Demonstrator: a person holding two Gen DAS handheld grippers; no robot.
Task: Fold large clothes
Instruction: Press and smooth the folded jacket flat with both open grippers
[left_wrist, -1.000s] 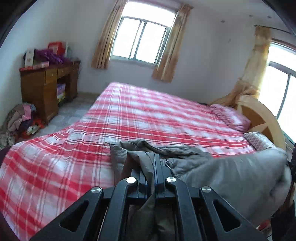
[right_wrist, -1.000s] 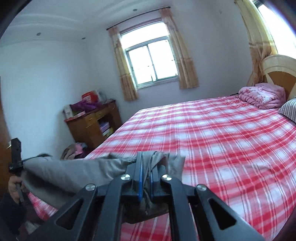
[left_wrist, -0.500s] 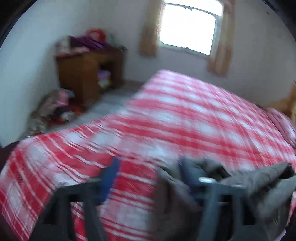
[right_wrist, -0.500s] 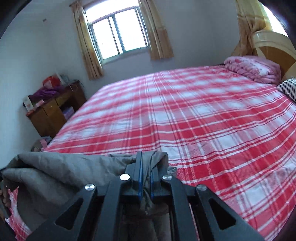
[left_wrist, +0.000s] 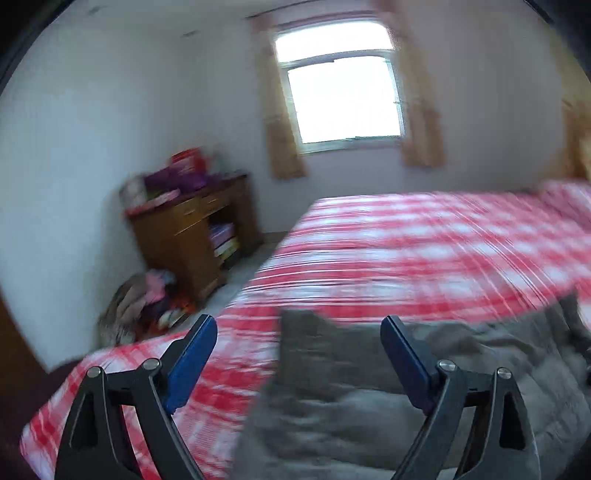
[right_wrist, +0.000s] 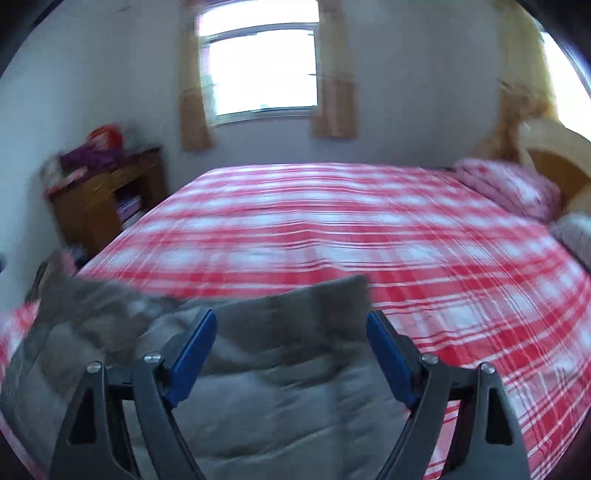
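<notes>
- My left gripper has just been opening; its jaws stand wide, gripping nothing, with the grey coat below and between them.
- My right gripper has likewise just let go, jaws spread.
- The coat lies rumpled and padded at the near edge of the bed, one flat corner pointing toward the window.

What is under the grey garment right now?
The grey garment lies on the red checked bedsheet, which shows all around it. The sheet beneath it is covered, so anything hidden there cannot be seen.
</notes>
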